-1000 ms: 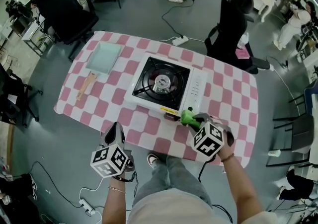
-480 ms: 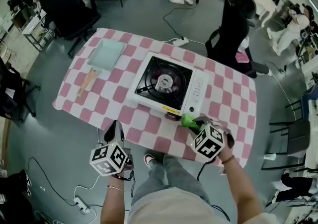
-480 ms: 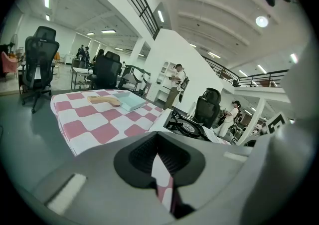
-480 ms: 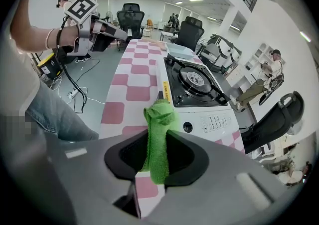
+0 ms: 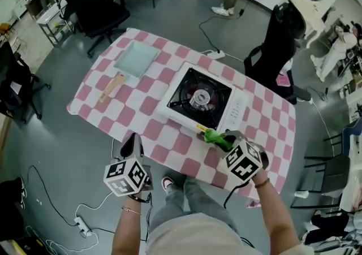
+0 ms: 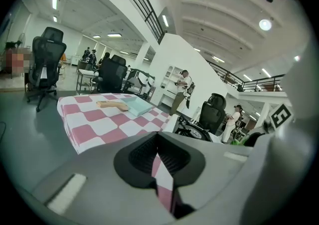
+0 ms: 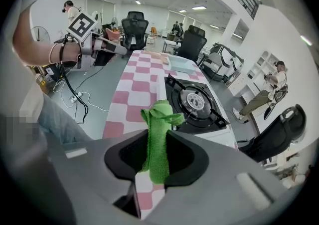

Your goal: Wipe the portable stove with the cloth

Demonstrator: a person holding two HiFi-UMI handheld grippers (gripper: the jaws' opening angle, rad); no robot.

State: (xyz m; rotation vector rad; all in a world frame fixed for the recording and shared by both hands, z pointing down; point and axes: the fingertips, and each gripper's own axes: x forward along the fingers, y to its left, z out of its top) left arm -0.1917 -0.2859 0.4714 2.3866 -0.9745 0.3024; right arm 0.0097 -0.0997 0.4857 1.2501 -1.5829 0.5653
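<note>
From where I stood, the portable stove sat a little right of the middle of the pink-and-white checked table, its black burner grate to the left and a white control strip along its right side. The right gripper was clenched on the green cloth, which stuck up out of its jaws in a bunched fold just beside the stove's near right corner, over the strip of table between the stove and the near table edge; whether the cloth touched the stove I could not tell. The left gripper hung well to the near left of the stove, past the table edge and over grey floor, its jaws closed with nothing in them. Left of the stove lay a broad open stretch of tablecloth, and beyond that, near the far left corner, a pale teal tray with a wooden-handled tool just beside it. Behind the stove a white power strip lay on the floor off the far edge, and a black office chair stood close to the far right. A small yellow sticker marked the stove's near edge, too small to read, as were the marks on its control strip
</note>
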